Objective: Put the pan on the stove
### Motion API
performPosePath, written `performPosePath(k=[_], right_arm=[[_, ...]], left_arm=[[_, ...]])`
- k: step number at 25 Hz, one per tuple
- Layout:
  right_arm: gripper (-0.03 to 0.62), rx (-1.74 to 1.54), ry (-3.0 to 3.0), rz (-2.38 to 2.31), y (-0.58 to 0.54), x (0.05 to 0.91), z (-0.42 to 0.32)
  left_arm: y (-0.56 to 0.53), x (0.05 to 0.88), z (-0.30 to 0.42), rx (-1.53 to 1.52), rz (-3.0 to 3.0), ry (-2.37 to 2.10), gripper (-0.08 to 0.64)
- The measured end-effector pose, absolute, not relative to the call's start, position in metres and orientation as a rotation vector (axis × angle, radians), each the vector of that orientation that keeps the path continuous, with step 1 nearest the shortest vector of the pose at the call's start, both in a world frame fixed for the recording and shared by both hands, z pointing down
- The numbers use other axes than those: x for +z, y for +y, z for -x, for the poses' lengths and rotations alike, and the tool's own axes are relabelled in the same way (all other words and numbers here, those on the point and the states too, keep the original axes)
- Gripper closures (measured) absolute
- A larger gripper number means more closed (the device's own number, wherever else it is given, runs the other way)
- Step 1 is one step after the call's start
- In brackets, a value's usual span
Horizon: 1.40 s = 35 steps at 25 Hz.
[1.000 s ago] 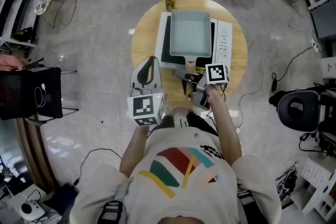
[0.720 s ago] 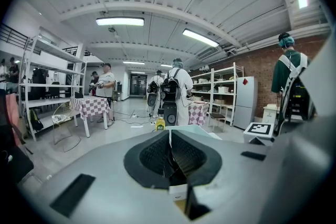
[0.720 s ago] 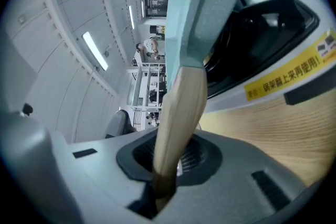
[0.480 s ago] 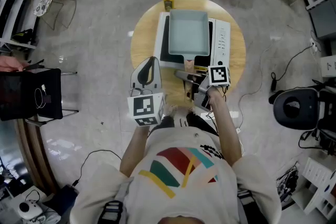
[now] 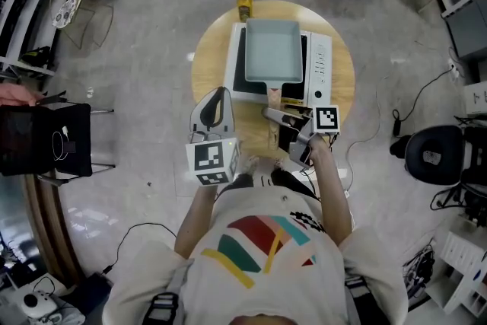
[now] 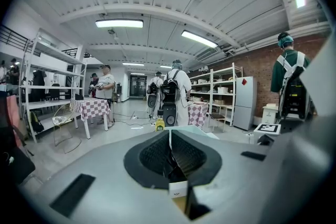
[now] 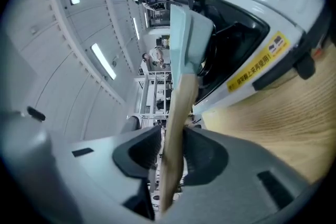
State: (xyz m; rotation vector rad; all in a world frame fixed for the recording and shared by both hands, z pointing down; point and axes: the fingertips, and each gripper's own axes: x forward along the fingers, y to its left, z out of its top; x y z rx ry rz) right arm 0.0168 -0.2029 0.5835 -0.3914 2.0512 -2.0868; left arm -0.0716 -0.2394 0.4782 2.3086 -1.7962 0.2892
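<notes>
A pale teal square pan sits on white induction stove atop round wooden surface | right gripper released, jaws just opening, pan's wooden handle loose between them | left gripper clenched, empty, near surface's edge

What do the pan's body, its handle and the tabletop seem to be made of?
Pan body: likely coated metal, matte pale blue-green, uniform colour.
Handle: apparently wood, smooth tan with faint grain.
Tabletop: wood or wood-look laminate, visible grain lines.
</notes>
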Motion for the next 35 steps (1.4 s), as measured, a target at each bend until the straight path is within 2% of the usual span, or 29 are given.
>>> performPosePath(k=[9, 35], right_arm=[[0.472, -2.042, 2.12, 0.468, -0.189, 0.58, -0.035], [0.471, -1.994, 2.069, 0.648, -0.174, 0.586, -0.077]], left_arm=[[-0.237, 0.467, 0.075, 0.249, -2.325, -1.822, 0.548], [-0.236, 0.45, 0.071, 0.182, -2.386, -1.814, 0.548]])
